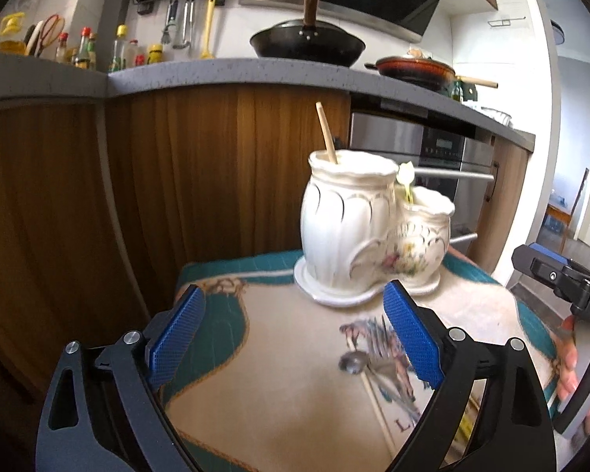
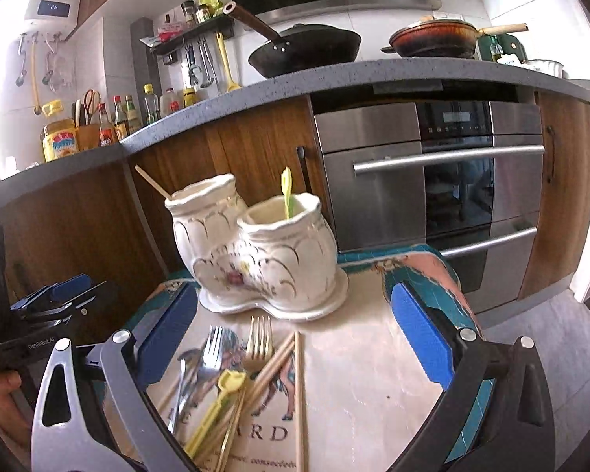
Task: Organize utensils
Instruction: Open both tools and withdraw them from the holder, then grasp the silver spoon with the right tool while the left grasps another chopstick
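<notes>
On the small table [image 2: 373, 373] stands a white ceramic holder [image 2: 255, 251] with two joined pots, at the far side of the printed cloth. The left, taller pot holds one wooden chopstick [image 2: 153, 187] that leans to the left. The right pot holds a yellow-green plastic utensil [image 2: 286, 192], upright.

Near the holder lie the loose utensils in a pile: a silver fork [image 2: 210, 348], a golden fork [image 2: 259, 338], wooden chopsticks [image 2: 298, 393] and a yellow plastic utensil [image 2: 216, 405].

The right gripper [image 2: 295, 350] hovers over this pile, its jaws wide open and empty. The left gripper [image 1: 295, 338] is also above the table, jaws wide open, holding nothing; a spoon [image 1: 352, 362] lies between its blue pads [image 1: 177, 330].
</notes>
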`<action>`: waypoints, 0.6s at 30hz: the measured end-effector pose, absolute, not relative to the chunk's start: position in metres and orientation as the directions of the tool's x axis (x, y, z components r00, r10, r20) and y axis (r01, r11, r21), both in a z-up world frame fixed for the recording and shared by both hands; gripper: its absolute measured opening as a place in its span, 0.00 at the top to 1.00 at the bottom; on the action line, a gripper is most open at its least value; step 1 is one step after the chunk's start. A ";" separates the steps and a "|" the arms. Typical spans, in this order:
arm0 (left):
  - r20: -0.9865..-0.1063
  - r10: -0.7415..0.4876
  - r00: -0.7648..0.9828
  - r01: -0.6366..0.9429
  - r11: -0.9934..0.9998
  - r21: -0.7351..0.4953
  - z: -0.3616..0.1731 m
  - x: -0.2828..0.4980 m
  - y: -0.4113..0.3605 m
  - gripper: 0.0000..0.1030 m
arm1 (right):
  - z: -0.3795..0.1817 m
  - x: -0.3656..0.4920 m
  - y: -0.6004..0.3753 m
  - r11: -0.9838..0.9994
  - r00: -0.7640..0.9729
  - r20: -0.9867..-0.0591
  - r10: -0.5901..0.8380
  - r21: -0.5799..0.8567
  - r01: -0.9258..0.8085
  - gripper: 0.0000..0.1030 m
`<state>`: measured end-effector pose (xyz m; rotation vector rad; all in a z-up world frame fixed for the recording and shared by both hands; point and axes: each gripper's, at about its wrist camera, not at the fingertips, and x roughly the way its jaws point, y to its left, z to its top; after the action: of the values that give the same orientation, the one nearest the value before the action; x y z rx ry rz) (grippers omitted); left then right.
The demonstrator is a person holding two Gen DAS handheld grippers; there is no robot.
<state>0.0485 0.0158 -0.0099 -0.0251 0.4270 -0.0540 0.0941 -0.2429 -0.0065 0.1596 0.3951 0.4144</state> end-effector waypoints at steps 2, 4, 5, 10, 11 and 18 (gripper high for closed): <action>-0.427 -0.065 0.902 0.054 0.998 -0.037 -0.016 0.049 0.015 0.11 | -0.011 0.095 -0.243 0.905 0.837 -0.349 0.420 0.229 -0.359 0.05; -0.450 -0.068 0.890 0.061 0.998 -0.031 -0.020 0.052 0.012 0.11 | -0.015 0.097 -0.243 0.907 0.836 -0.358 0.416 0.224 -0.356 0.05; -0.466 -0.071 0.882 0.064 0.998 -0.030 -0.022 0.053 0.012 0.11 | -0.017 0.098 -0.242 0.908 0.834 -0.363 0.414 0.223 -0.354 0.05; -0.495 -0.089 0.864 0.077 0.996 -0.045 -0.026 0.054 0.013 0.11 | -0.021 0.105 -0.245 0.901 0.820 -0.382 0.426 0.255 -0.350 0.05; -0.505 -0.093 0.858 0.078 0.996 -0.050 -0.027 0.056 0.014 0.11 | -0.022 0.107 -0.247 0.899 0.816 -0.386 0.431 0.267 -0.349 0.05; -0.535 -0.094 0.840 0.086 0.995 -0.040 -0.030 0.059 0.011 0.11 | -0.020 0.106 -0.245 0.905 0.817 -0.393 0.421 0.246 -0.347 0.05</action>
<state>0.0589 0.0107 -0.0301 -0.0148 0.5664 -0.0953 0.1061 -0.2449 -0.0199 0.1665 0.4569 0.4114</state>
